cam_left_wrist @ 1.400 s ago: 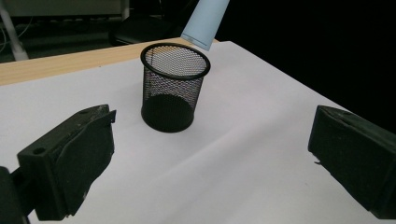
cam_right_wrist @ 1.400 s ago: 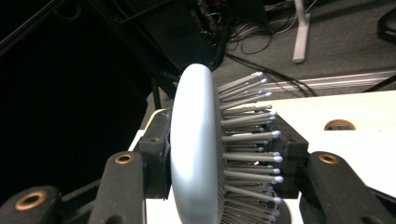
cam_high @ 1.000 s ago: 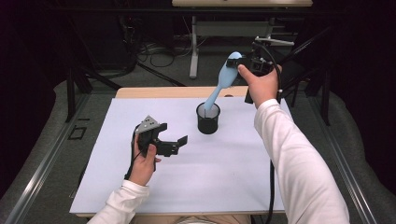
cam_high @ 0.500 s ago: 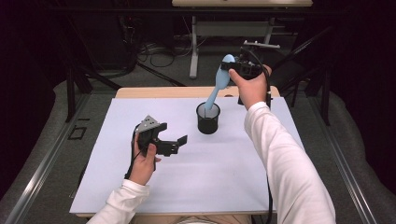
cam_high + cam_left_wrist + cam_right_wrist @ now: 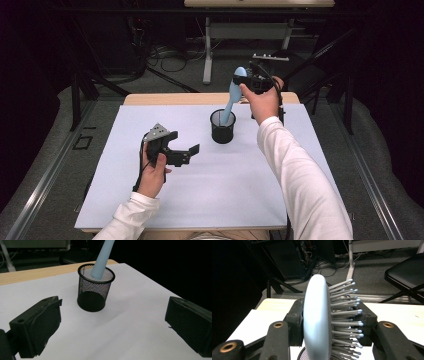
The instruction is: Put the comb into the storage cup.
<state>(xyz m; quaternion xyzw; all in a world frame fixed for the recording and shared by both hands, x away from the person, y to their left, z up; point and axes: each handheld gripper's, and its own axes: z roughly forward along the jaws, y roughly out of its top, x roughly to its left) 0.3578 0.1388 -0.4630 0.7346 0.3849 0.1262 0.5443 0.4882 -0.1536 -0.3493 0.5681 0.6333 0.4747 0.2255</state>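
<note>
Right gripper (image 5: 245,82) lowered one hairbrush (image 5: 232,95) into one mesh cup (image 5: 222,127)

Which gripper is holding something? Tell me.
The right gripper, raised behind the mesh cup: its fingers clamp the blue hairbrush by the head. The left gripper is open, with nothing between its fingers.

Your worktop (image 5: 200,98) is pale wood, with a white sheet (image 5: 210,190) covering nearly all of it; only a strip of wood shows along the far edge. On the sheet, a black mesh cup (image 5: 222,127) stands upright toward the far side.
</note>
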